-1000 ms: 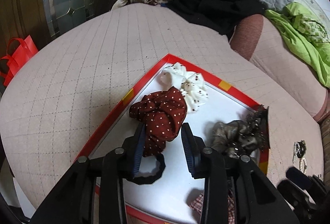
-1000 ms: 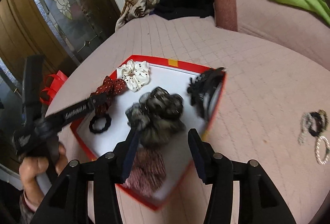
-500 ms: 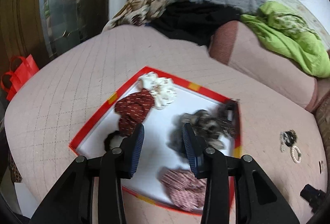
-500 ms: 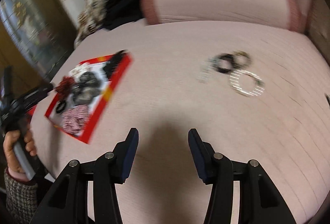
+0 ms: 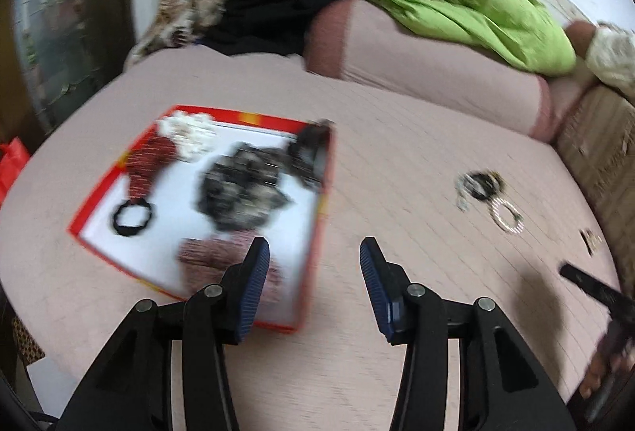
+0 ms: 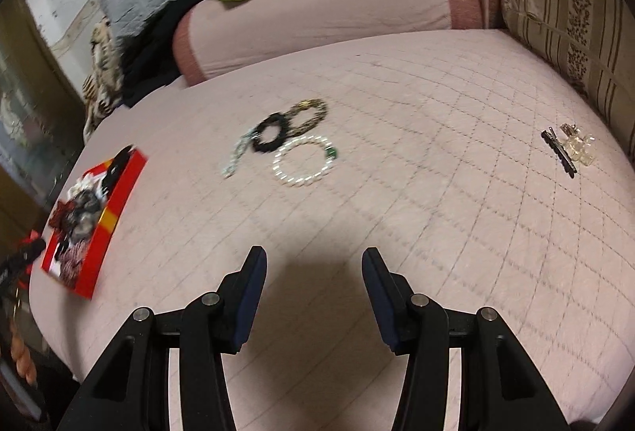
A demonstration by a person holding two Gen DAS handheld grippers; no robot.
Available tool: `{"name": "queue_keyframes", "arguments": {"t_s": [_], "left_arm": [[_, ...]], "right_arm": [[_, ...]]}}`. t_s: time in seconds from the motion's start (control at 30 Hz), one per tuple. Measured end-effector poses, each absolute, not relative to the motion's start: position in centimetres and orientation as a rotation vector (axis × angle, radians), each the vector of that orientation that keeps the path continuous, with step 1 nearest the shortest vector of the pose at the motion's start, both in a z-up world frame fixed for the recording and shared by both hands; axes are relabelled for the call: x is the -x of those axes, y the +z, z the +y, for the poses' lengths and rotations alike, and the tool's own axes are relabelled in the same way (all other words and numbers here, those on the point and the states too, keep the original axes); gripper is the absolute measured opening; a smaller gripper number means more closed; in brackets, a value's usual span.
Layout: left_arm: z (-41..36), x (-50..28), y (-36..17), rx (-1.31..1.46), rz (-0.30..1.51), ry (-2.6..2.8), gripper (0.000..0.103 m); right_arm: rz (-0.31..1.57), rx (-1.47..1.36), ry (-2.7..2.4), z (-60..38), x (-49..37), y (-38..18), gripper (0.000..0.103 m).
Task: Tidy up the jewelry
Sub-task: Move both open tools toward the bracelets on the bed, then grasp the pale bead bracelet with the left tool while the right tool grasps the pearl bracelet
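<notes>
Bare quilted bedspread (image 6: 416,193) lies open between the red-rimmed tray (image 5: 321,208) and the bracelet cluster (image 6: 289,141) (hair clips (image 6: 567,149) well right); a bolster (image 6: 317,14) blocks the far side.

Dim, motion-blurred, fisheye-warped edges

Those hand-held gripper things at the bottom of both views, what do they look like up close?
Both match: the left hand-held gripper and the right hand-held gripper have angular matte black plastic arms joined by round silver rivets. Each finger ends in a dark blue ribbed pad. No cables or sleeves show here.
</notes>
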State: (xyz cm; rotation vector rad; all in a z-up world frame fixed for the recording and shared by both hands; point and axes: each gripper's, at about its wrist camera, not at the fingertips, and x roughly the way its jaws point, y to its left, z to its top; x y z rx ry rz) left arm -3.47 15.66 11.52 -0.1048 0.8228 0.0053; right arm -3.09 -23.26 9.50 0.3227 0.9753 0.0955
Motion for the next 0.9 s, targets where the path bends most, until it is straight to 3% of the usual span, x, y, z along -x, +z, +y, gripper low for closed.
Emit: {"name": "queue_keyframes", "arguments": {"t_s": [0.4, 0.47, 0.77, 0.83, 0.9], "left_arm": [[3.7, -6.9, 8.8, 0.023, 0.981, -0.203, 0.045], [2.1, -9.6, 7.7, 0.034, 1.021, -0.224, 0.035], [-2.5, -17.4, 3.2, 0.075, 1.116, -0.277, 0.032], [-3.2, -18.0, 2.2, 0.045, 1.132, -0.274, 0.022], [-3.6, -18.3, 1.9, 0.013, 1.109, -0.265, 0.02]], "right_arm": [[0.982, -0.353, 0.114, -25.3, -3.0, 6.5, 0.054], [0.978, -0.34, 0.129, -25.1, -4.2, 6.0, 0.05], [0.989, -0.299, 0.183, -23.8, -7.6, 4.1, 0.047], [0.984, -0.288, 0.187, -23.8, -7.8, 4.0, 0.047], [0.981, -0.28, 0.188, -23.9, -8.1, 3.9, 0.042]]}}
